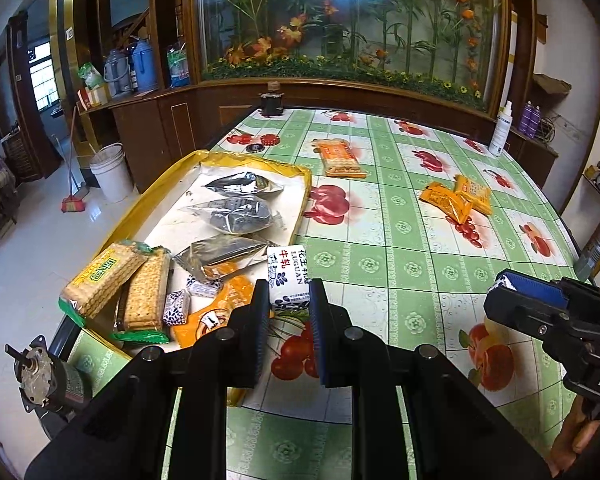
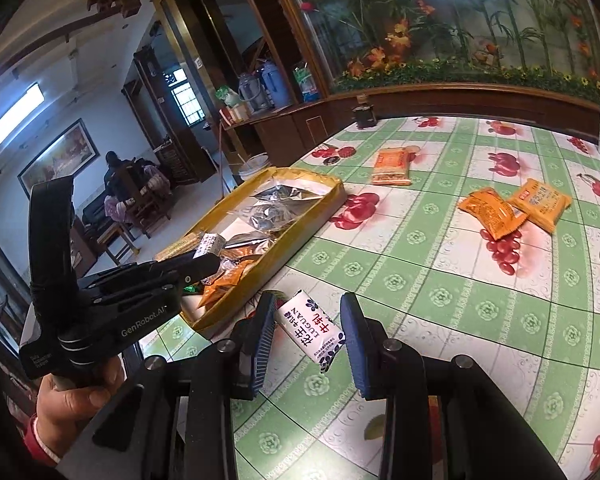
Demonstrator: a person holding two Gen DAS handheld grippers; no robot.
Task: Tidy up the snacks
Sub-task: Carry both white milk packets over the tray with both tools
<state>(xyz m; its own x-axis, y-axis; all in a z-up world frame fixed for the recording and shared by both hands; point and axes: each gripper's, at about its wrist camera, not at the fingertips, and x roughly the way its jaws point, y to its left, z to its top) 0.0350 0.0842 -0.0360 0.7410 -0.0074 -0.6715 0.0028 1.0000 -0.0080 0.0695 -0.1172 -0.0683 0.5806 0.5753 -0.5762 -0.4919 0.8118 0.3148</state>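
My left gripper is shut on a white nougat packet with blue flowers, at the near right corner of the yellow-rimmed tray. From the right wrist view that gripper hangs over the tray with its packet at the tips. My right gripper holds a second, tilted packet of the same kind above the green tablecloth, right of the tray. In the tray lie silver pouches, cracker packs, orange packs and small candies.
Loose on the cloth are an orange cracker pack and two orange packets further right. A white spray bottle and a dark jar stand at the far edge. A small motor sits at the near left corner.
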